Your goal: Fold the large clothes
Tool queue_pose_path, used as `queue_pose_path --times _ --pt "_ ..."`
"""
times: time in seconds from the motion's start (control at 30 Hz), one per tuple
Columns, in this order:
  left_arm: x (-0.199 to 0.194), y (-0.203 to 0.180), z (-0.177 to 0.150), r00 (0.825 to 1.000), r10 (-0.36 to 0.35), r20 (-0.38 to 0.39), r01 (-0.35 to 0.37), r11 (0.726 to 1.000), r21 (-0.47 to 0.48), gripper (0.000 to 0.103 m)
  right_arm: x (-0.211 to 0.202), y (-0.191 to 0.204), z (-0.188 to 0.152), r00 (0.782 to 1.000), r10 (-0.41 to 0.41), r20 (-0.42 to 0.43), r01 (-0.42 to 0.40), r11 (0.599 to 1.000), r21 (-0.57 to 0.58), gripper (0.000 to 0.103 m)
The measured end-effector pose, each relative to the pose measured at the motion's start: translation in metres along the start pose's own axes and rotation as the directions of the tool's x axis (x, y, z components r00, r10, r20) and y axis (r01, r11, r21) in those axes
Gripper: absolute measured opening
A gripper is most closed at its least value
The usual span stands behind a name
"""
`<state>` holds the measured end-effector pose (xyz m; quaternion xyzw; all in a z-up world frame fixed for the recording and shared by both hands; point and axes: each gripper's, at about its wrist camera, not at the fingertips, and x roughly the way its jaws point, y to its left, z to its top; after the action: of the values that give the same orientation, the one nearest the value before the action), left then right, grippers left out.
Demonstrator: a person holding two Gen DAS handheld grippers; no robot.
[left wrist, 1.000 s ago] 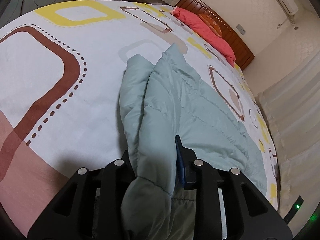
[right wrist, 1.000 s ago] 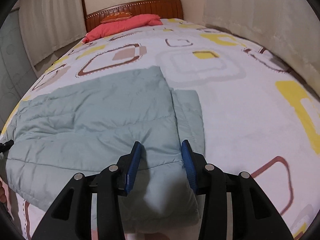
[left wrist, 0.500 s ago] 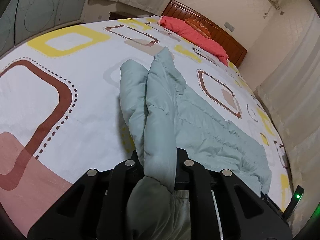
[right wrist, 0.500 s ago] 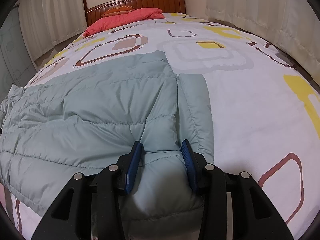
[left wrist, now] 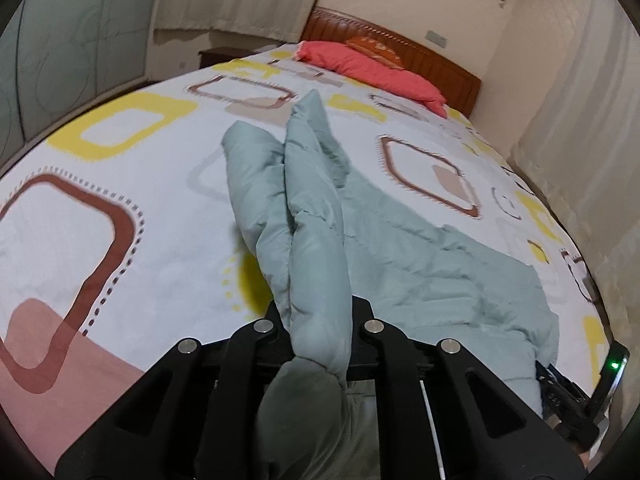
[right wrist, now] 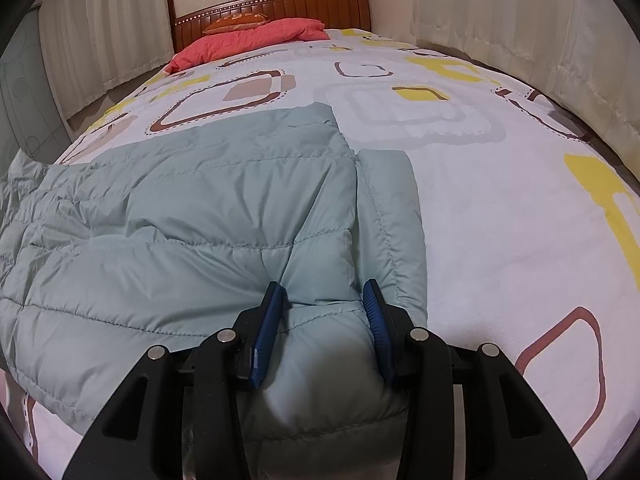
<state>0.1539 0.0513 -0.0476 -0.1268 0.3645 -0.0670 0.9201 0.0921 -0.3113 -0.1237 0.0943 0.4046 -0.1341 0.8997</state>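
Item: pale green quilted jacket (right wrist: 208,216) on patterned bed (right wrist: 500,208).
Left hand-held gripper (left wrist: 320,312) has just been closing, clamped on a raised fold; right hand-held gripper (right wrist: 325,304) pinches its near-edge hem.

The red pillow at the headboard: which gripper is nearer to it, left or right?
Neither clearly. The left gripper and right gripper both clamp the green padded jacket near the bed's foot, far from the red pillow.

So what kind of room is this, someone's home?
Most likely a bedroom in a home. There is a big bed with a patterned cover, a wooden headboard with a red pillow against it, and curtains along the wall.
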Motion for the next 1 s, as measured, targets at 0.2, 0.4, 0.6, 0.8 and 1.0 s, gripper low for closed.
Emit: queue_pose_path --times 0.2,0.4,0.6,0.8,1.0 --pt "-0.012 -0.065 0.001 0.999 -0.015 0.037 0.009 0.987 0.161 0.011 -0.001 -0.001 0.0 1.0 0.006 0.003 -0.006 1.0 0.007 0.043" --pt "-0.005 -0.13 -0.008 0.998 -0.053 0.027 0.043 0.954 0.298 0.011 -0.002 -0.005 -0.001 1.0 0.022 0.006 -0.022 0.999 0.024 0.043" --pt "0.019 -0.181 -0.029 0.999 -0.034 -0.01 0.035 0.904 0.426 0.011 -0.002 -0.011 -0.001 0.999 0.051 0.008 -0.051 0.997 0.05 0.043" --pt "0.045 -0.206 -0.052 0.999 -0.001 -0.046 0.024 0.866 0.5 0.011 -0.001 -0.016 -0.001 0.997 0.079 0.011 -0.079 0.994 0.072 0.043" --pt "0.063 -0.226 -0.079 0.999 0.028 -0.042 0.001 0.814 0.58 0.011 0.0 -0.021 -0.002 0.994 0.104 0.015 -0.105 0.99 0.092 0.043"
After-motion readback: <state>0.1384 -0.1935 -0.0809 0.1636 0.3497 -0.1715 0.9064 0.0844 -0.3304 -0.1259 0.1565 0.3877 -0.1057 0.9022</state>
